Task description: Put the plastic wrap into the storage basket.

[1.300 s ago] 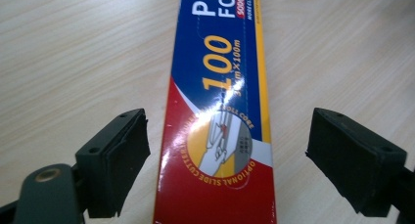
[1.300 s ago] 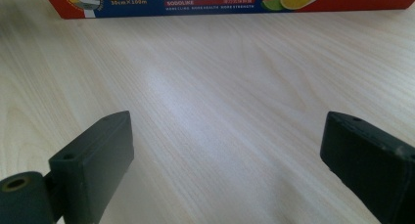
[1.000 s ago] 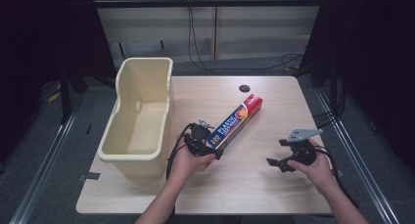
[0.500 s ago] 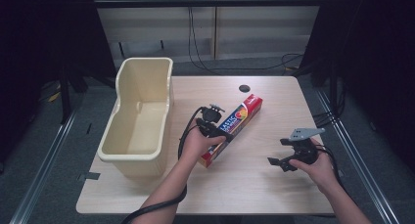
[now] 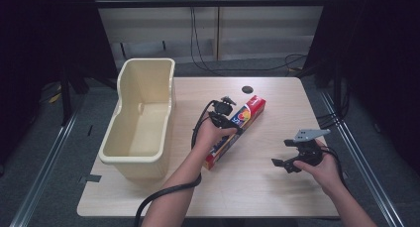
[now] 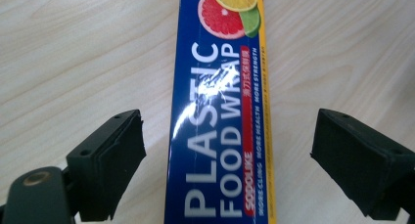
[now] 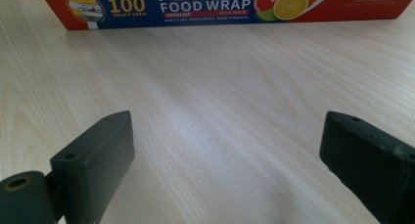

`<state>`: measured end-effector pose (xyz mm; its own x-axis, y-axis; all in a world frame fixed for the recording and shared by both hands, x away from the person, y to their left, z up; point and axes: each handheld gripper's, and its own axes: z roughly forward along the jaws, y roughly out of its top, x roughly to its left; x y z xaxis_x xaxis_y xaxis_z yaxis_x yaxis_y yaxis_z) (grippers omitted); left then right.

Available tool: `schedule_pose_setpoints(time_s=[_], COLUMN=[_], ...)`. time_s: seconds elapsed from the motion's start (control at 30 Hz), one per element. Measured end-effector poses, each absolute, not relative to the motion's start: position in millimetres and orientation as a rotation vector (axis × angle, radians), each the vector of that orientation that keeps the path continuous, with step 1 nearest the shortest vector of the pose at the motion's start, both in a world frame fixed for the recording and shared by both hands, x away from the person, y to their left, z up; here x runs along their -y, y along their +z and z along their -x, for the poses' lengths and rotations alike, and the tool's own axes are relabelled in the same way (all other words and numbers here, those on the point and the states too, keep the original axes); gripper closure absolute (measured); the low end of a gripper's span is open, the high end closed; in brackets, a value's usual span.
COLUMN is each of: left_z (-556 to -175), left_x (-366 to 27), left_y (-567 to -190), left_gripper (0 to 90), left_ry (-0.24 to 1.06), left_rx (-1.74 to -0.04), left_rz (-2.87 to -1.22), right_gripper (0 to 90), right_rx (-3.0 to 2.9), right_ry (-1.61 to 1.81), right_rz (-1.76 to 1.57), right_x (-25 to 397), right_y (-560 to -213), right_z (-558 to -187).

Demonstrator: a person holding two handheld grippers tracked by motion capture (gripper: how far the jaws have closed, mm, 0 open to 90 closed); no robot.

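Note:
A long blue and red plastic food wrap box (image 5: 247, 114) lies diagonally on the wooden table (image 5: 267, 187). My left gripper (image 5: 229, 119) hovers over the box's middle, open, its two black jaws straddling the box (image 6: 220, 116) with gaps on both sides. My right gripper (image 5: 283, 163) is held above the table's right part, open, with bare wood between its jaws. The box's long side (image 7: 220, 6) lies ahead of it in the right gripper view.
A tall cream plastic bin (image 5: 141, 120) stands at the table's left side, overhanging the left edge. A dark round hole (image 5: 247, 89) sits near the table's far edge. Cables (image 5: 163, 197) trail from the left gripper off the near edge.
My left gripper has moved from the box's near end up along it to its middle. The right gripper has stayed in place.

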<state>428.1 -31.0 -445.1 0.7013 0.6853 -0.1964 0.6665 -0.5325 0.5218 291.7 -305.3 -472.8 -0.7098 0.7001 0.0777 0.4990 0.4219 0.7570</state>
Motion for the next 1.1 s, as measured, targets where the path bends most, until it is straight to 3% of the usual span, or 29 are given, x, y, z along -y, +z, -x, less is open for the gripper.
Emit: schedule_pose_setpoints(time_s=[0.07, 0.37, 0.63, 0.87, 1.1], left_z=[-428.8, -436.2, -442.5, -446.1, -451.2], left_x=[34.6, 44.3, 51.0, 58.4, 61.8], left_y=[-447.4, -454.2, -461.9, -470.9, -467.0], left_gripper=[13.0, 18.9, 28.1, 29.1, 40.2], left_ry=[0.046, 0.091, 0.044, 0.012, 0.019], left_rx=[-1.061, -1.003, -1.019, -1.027, -1.071], left_rz=[-2.297, -2.411, -2.464, -2.494, -2.565], right_gripper=[6.1, 6.1, 6.2, 6.2, 6.2], right_rx=[-2.424, -2.415, -2.421, -2.412, -2.406], right_ry=[1.168, 1.174, 1.182, 1.184, 1.186], right_rz=[-1.049, -1.050, -1.033, -1.039, -1.037], right_x=[305.7, 305.8, 305.6, 306.3, 307.3], right_y=[-472.4, -471.1, -469.9, -469.1, -468.3], right_z=[-291.8, -291.5, -291.8, -291.5, -291.6])
